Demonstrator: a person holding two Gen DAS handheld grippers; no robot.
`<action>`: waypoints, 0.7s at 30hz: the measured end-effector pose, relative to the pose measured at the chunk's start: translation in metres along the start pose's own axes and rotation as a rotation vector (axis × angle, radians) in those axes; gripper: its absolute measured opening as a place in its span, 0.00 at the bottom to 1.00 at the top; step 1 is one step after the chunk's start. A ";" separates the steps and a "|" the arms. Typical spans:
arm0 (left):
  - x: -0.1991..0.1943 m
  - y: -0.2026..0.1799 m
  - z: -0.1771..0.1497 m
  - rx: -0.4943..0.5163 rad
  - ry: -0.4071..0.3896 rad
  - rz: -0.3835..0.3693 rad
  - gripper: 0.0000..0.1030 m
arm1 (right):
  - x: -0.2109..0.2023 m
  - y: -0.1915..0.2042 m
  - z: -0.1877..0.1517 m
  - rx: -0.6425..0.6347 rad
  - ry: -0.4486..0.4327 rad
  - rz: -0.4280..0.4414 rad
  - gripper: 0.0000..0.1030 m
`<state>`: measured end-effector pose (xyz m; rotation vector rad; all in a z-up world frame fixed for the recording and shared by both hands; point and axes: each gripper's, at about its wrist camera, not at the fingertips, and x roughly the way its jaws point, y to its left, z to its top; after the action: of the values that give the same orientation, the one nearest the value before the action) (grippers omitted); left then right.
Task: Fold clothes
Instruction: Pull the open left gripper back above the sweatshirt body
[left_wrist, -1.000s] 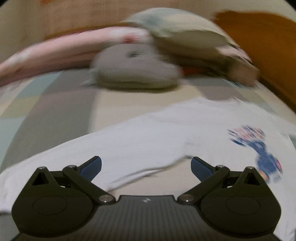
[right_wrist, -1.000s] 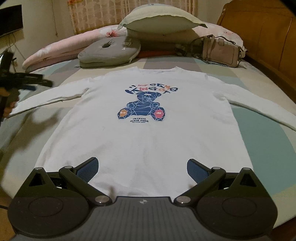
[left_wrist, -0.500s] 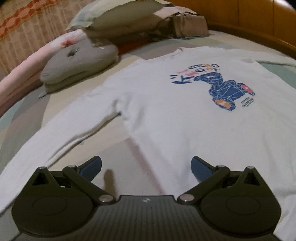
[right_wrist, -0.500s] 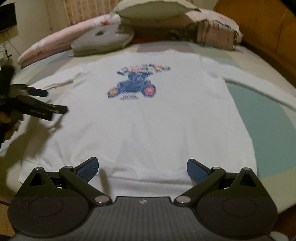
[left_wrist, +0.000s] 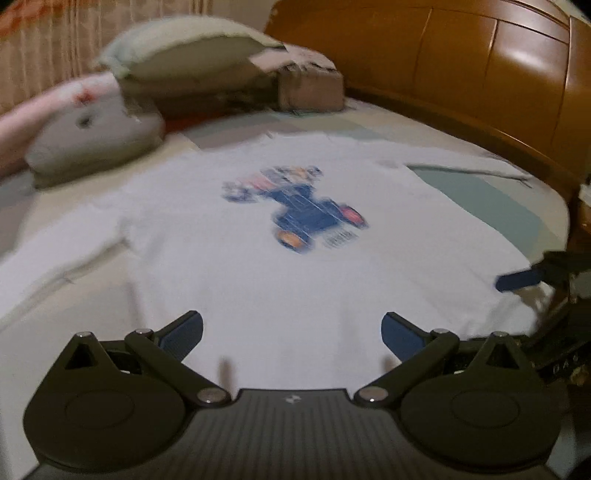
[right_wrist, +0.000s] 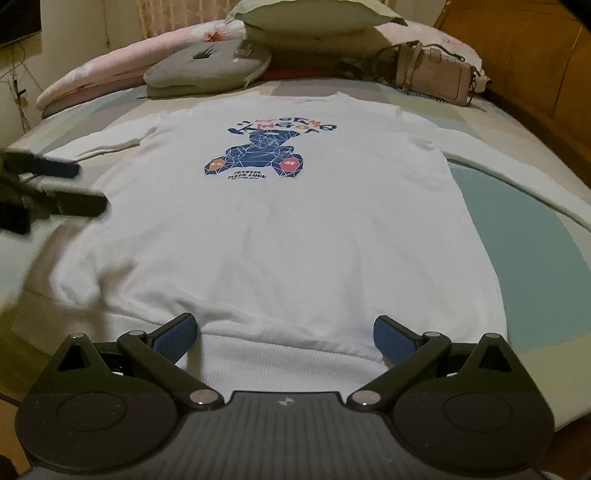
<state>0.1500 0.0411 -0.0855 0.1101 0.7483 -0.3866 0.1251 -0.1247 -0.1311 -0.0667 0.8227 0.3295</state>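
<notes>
Bed (right_wrist: 524, 236) carries the white sweatshirt (right_wrist: 280, 236) flat, print up, its long axis running from the hem at the near edge to the collar by the pillows. Right gripper (right_wrist: 282, 334) sits nearest, jaws apart, straddling the hem band dead ahead. Left gripper (left_wrist: 291, 334), jaws likewise apart and empty, hangs over the garment's left side, near the hem corner. Neither grips cloth yet.

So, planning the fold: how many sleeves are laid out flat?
2: left sleeve stretches toward the left gripper, right sleeve runs toward the bed's right edge. Both cuffs lie outside the frame.
</notes>
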 end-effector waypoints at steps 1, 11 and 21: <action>0.006 -0.001 -0.004 -0.013 0.020 -0.002 0.99 | -0.003 -0.004 0.002 0.022 -0.007 0.007 1.00; 0.012 0.005 -0.024 -0.061 0.070 0.012 0.99 | 0.006 -0.064 0.006 0.259 -0.033 -0.011 1.00; 0.001 -0.004 -0.011 -0.018 0.031 0.060 0.99 | -0.004 -0.065 0.032 0.169 -0.043 -0.015 1.00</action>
<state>0.1419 0.0401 -0.0940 0.1215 0.7774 -0.3211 0.1660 -0.1816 -0.1110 0.0914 0.8039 0.2453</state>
